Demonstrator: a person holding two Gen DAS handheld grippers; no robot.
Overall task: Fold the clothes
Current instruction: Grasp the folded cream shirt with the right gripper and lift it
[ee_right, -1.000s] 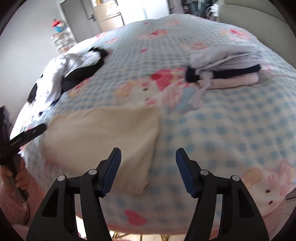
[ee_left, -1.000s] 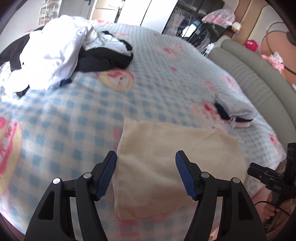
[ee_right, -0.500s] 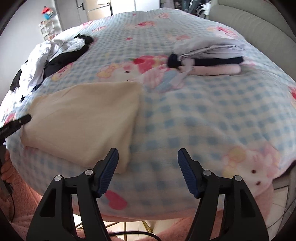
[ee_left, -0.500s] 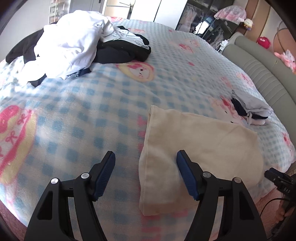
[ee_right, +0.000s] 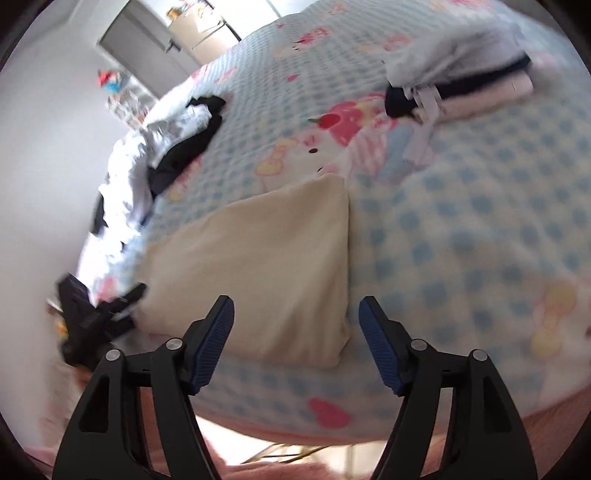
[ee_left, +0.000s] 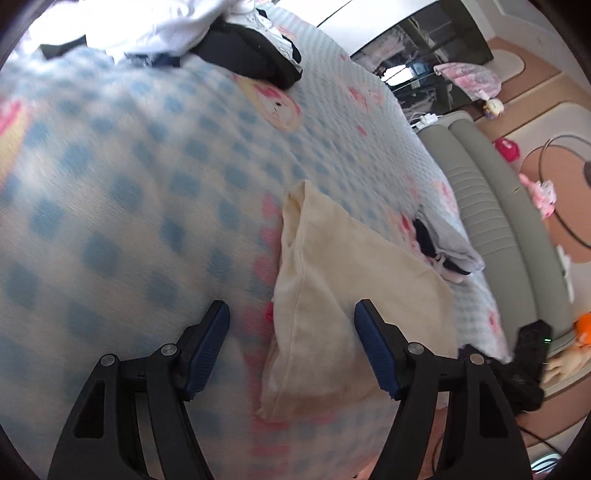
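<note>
A cream garment (ee_left: 343, 295) (ee_right: 266, 266), folded into a rectangle, lies flat near the bed's front edge. My left gripper (ee_left: 291, 345) hovers over its left edge, jaws wide and still opening, the pads clear of the cloth. My right gripper (ee_right: 295, 341) hangs over the garment's near right corner, jaws also opening, nothing pressed between them. Each gripper shows as a black shape in the other's view: the right gripper (ee_left: 528, 365) and the left gripper (ee_right: 96, 317).
A heap of white and black clothes (ee_left: 192, 33) (ee_right: 155, 162) lies at the far side of the blue-checked bedspread (ee_left: 110, 192). A folded stack of grey, navy and pink items (ee_right: 461, 81) (ee_left: 443, 247) sits near the padded headboard (ee_left: 491, 206).
Both wrist views rolled and dropped closer to the bed. The left gripper moved down toward the garment's left edge. Both pairs of jaws stand slightly wider.
</note>
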